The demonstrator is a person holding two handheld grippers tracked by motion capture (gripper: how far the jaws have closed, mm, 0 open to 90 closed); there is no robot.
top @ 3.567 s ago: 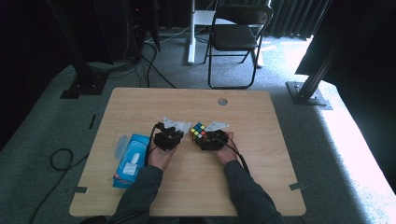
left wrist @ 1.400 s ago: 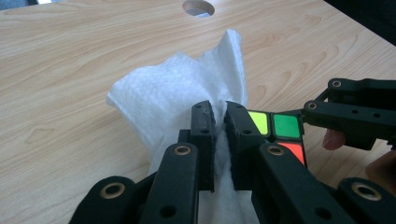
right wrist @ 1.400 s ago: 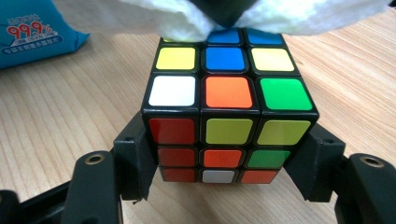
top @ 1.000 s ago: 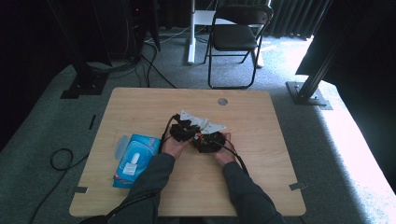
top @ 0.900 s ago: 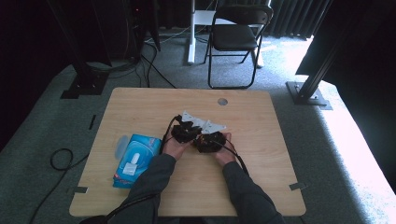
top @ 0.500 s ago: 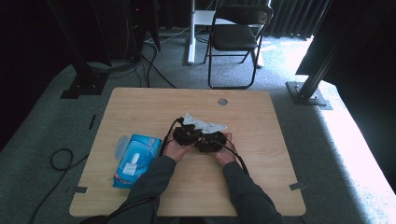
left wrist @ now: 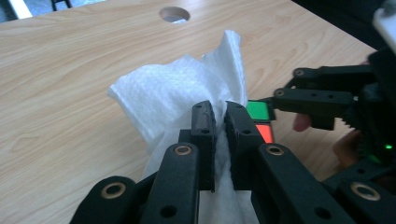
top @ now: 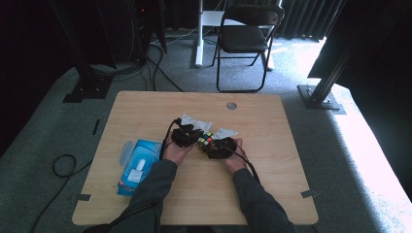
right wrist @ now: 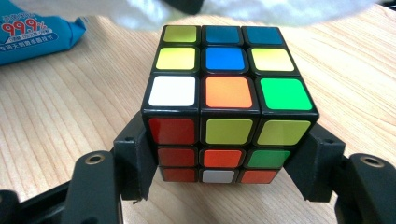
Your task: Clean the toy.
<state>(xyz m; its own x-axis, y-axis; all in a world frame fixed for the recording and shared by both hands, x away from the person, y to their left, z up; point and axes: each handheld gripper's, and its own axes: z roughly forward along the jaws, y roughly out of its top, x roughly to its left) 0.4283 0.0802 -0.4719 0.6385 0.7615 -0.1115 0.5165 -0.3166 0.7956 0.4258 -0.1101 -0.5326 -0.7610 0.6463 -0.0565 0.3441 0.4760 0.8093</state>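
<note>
With our right gripper (right wrist: 226,186) clamping the cube (right wrist: 227,100) above the table (top: 272,126), we keep our left gripper (left wrist: 220,116) pinching the white wipe (left wrist: 173,93) firmly and rub each face evenly.

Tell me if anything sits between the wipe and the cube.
Nothing visible does. The left hand-held gripper pinches the white wipe right beside the puzzle cube, which the right hand-held gripper clamps.
</note>
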